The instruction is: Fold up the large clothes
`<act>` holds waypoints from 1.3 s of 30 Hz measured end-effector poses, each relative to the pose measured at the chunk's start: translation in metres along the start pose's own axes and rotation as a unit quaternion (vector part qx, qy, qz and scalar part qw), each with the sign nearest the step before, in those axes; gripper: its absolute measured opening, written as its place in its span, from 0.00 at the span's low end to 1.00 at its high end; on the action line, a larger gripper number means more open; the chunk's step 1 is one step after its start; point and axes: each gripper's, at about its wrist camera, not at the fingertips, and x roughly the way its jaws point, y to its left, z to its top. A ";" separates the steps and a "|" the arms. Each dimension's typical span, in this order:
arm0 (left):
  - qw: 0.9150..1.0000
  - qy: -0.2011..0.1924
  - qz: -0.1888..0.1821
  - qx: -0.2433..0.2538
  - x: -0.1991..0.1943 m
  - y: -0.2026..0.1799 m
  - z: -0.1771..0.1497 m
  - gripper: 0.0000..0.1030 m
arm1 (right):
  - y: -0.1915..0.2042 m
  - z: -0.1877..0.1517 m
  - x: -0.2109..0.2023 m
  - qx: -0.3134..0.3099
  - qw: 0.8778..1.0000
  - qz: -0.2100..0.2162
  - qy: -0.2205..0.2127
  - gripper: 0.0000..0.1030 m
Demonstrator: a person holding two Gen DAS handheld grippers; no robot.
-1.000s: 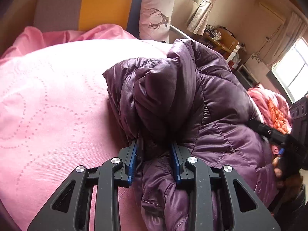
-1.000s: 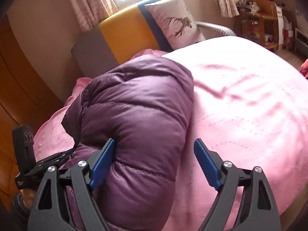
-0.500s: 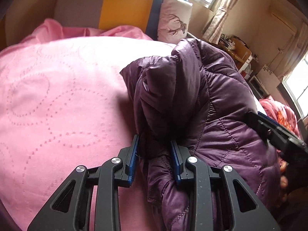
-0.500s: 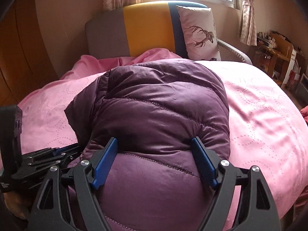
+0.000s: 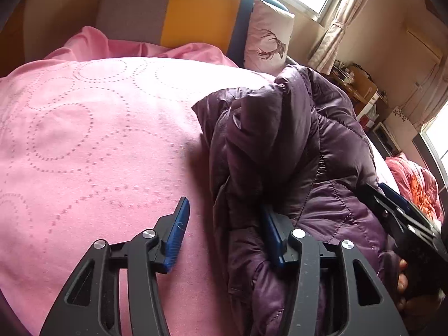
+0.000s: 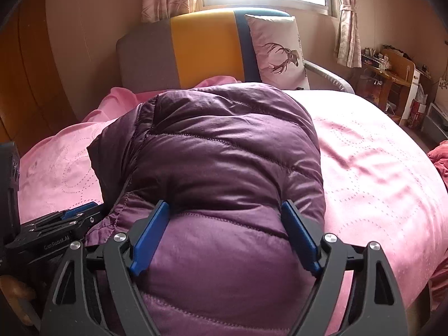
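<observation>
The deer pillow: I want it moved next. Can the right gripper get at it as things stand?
Probably not directly. The right gripper straddles the bulky purple jacket, its jaws opening, and the jacket lies between it and the deer pillow at the headboard.

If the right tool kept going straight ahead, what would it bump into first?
Most likely the purple puffy jacket. The right tool already has the jacket bulging between its opening jaws, so it would push straight into it, well before the pillow behind.

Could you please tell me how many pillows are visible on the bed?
1: a deer-print pillow leaning against the headboard, behind the purple jacket. More may be hidden behind the jacket.
</observation>
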 end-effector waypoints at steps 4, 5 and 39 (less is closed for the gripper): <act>1.000 -0.021 0.020 0.006 -0.017 -0.006 -0.001 0.55 | 0.005 -0.008 -0.020 0.003 1.000 -0.006 -0.005 0.81; 0.999 -0.031 0.028 0.008 -0.022 -0.008 -0.002 0.61 | 0.005 -0.010 -0.025 0.005 1.000 -0.003 -0.005 0.81; 0.994 -0.081 0.069 -0.009 -0.080 0.006 -0.046 0.88 | 0.035 -0.066 -0.097 0.021 0.998 -0.062 -0.024 0.97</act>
